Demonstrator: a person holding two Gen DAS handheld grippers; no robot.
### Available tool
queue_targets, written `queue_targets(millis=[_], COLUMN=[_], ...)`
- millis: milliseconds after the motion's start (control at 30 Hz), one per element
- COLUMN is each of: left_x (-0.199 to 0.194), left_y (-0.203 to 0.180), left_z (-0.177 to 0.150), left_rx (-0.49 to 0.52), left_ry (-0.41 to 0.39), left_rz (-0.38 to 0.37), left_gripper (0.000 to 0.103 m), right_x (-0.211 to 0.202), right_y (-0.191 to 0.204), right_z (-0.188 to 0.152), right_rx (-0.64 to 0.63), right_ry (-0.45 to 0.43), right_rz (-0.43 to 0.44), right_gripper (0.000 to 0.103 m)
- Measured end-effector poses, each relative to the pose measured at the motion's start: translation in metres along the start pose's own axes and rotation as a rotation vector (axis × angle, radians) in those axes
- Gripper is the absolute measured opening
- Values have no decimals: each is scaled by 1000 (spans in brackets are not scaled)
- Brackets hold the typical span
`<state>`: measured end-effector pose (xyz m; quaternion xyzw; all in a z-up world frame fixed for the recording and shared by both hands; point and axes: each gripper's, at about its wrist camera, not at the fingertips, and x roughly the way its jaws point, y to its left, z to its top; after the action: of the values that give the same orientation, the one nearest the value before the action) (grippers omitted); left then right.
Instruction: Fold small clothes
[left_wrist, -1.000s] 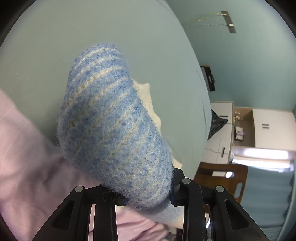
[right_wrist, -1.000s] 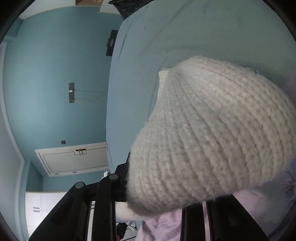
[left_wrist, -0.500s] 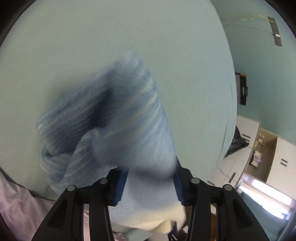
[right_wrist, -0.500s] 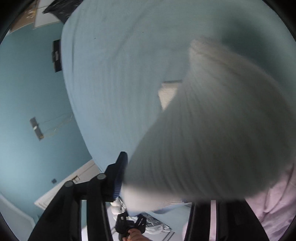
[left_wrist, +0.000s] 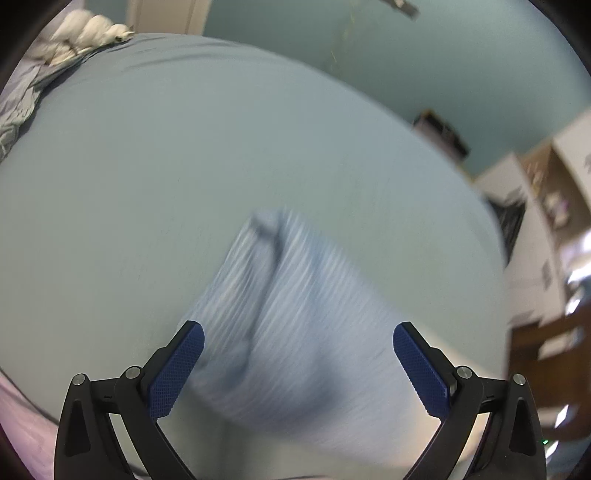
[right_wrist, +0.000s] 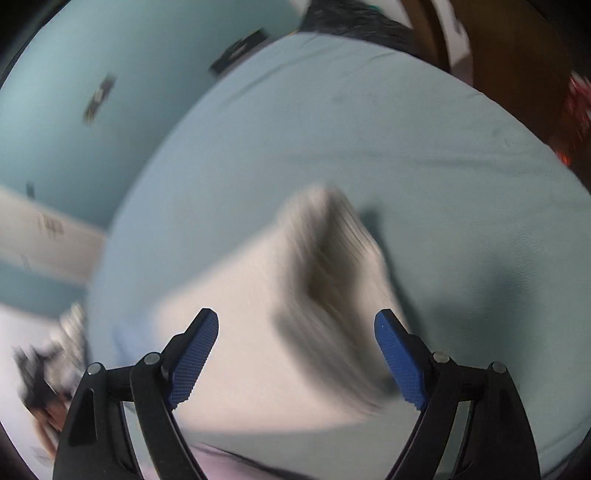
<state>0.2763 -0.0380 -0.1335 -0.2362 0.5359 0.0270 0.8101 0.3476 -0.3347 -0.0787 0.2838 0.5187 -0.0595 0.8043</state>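
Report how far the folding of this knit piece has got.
Done: the knit piece lies on the light blue bed sheet, its blue striped end and cream end each doubled over, though blur hides how neatly. In hand: nothing; left gripper and right gripper are both open. Left: checking the fold, plus the pink cloth.

we see blue striped knit (left_wrist: 295, 314): ribbed wool-like cloth | cream knit (right_wrist: 295, 314): ribbed cloth | bed sheet (left_wrist: 184, 147): smooth matt fabric | left gripper (left_wrist: 298, 363) pads: knurled blue rubber
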Motion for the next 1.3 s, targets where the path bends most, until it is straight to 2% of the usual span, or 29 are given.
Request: queue_targets(millis=[33, 67, 100, 133, 200, 267, 333, 367, 400, 433, 467, 533, 567, 633, 700, 733, 800, 867, 900, 967, 1000, 1033, 1067, 1167, 1200, 1267, 1300], left_x=[11, 21, 32, 43, 60, 67, 70, 70, 69, 69, 70, 70, 72, 69, 69, 67, 65, 54, 53, 53, 49, 48, 49, 50, 50, 50, 52], left_y=[-2, -5, -8, -11, -19, -30, -38, -40, -36, -38, -41, -33, -31, -18, -16, -11, -6, 7, 9, 6, 6, 5, 4, 4, 4, 4, 3], left_z=[-11, -21, -32, -41, -56, -65, -68, -67, -68, -67, -65, -61, -60, -59, -56, -58, -62, -70, -71, -71, -73, -76, -77, -80, -81, -82, -83], left_rx=[29, 52, 80, 110, 172, 238, 259, 254, 248, 244, 247, 256, 256, 277, 284, 285, 287, 286, 287, 290, 291, 292, 293, 288, 287, 290, 290], left_ry=[20, 34, 47, 60, 63, -14, -39, -35, -26, -19, -7, -6, -8, -21, -21, -19, -12, -11, -16, -29, -35, -39, -43, -43, -43, -47, -49], left_rz=[20, 37, 52, 63, 124, 185, 210, 214, 213, 211, 206, 198, 193, 192, 189, 185, 180, 174, 174, 181, 185, 190, 195, 192, 190, 186, 185], left_gripper=[103, 103, 103, 103, 103, 103, 103, 103, 103, 103, 103, 103, 103, 103, 103, 103, 103, 103, 103, 103, 103, 103, 103, 103, 103, 103, 103], right_x=[0, 3, 4, 7, 12, 22, 30, 33, 29, 10, -5, -26, -22, -1, 35, 53, 58, 38, 25, -24, -37, -46, -49, -34, -27, -1, 7], right_y=[-10, -12, -14, -18, -16, -15, -20, -24, -26, -31, -44, -55, -56, -64, -96, -111, -120, -107, -104, -83, -71, -55, -35, 5, -6, 2, -13], right_z=[-12, -20, -27, -32, -29, -24, -23, -21, -19, -32, -39, -63, -72, -79, -86, -93, -98, -90, -88, -78, -72, -65, -56, -45, -41, -37, -45], right_rx=[-33, -70, -84, -76, -57, -51, -31, -17, 15, 68, 166, 298, 347, 431, 619, 731, 795, 739, 712, 579, 512, 433, 354, 201, 170, 95, 59], right_ry=[-15, -39, -39, -32, -51, -39, -12, -5, -16, -46, -134, -252, -261, -210, -113, -64, -32, -23, -54, -249, -288, -301, -285, -240, -213, -148, -136], right_rz=[-4, 23, 57, 104, 106, 139, 167, 183, 210, 258, 344, 455, 441, 386, 423, 492, 567, 528, 516, 522, 492, 435, 363, 258, 214, 138, 79], right_gripper=[80, 68, 33, 25, 25, 28, 28, 24, 16, 13, 13, 12, 12, 12, 13, 14, 15, 20, 24, 33, 54, 84, 90, 90, 90, 88, 85])
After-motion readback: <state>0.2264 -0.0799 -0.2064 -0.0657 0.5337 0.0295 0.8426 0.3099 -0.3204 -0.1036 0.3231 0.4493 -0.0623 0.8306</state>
